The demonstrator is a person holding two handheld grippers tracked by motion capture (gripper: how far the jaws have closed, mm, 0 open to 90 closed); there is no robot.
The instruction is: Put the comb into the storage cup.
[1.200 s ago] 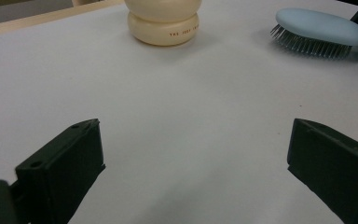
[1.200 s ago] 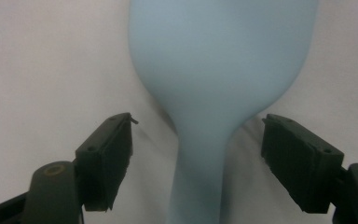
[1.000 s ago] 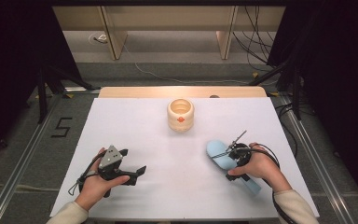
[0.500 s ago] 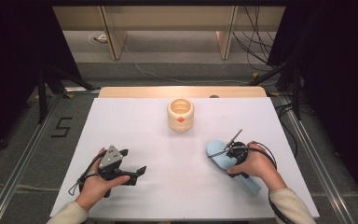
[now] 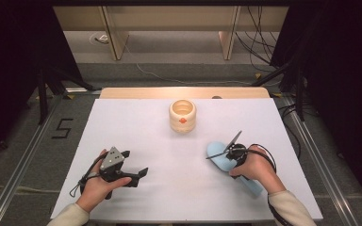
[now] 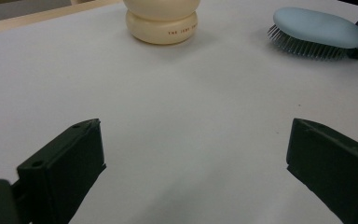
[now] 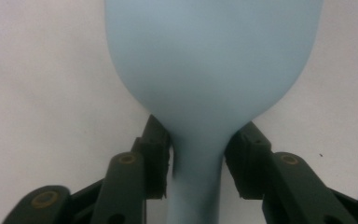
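Observation:
A light blue hairbrush [image 5: 216,155] lies bristles down on the white table [image 5: 169,155], right of centre; it also shows in the left gripper view [image 6: 314,28]. My right gripper [image 5: 231,156] sits over its neck. In the right gripper view the brush [image 7: 212,56] runs up between the jaws of my right gripper [image 7: 198,144], which have just been closing, and both pads now touch the narrow neck. My left gripper [image 5: 134,162] rests at the front left, open with nothing between its jaws [image 6: 196,154].
A cream round jar [image 5: 182,115] with a small red mark stands at the middle back of the table, also seen in the left gripper view [image 6: 161,21]. A wooden strip [image 5: 184,92] borders the far edge. Black cables trail from both grippers.
The right gripper's jaws have drawn in around the hairbrush's neck and the hand has shifted slightly. The left hand and the jar have not moved.

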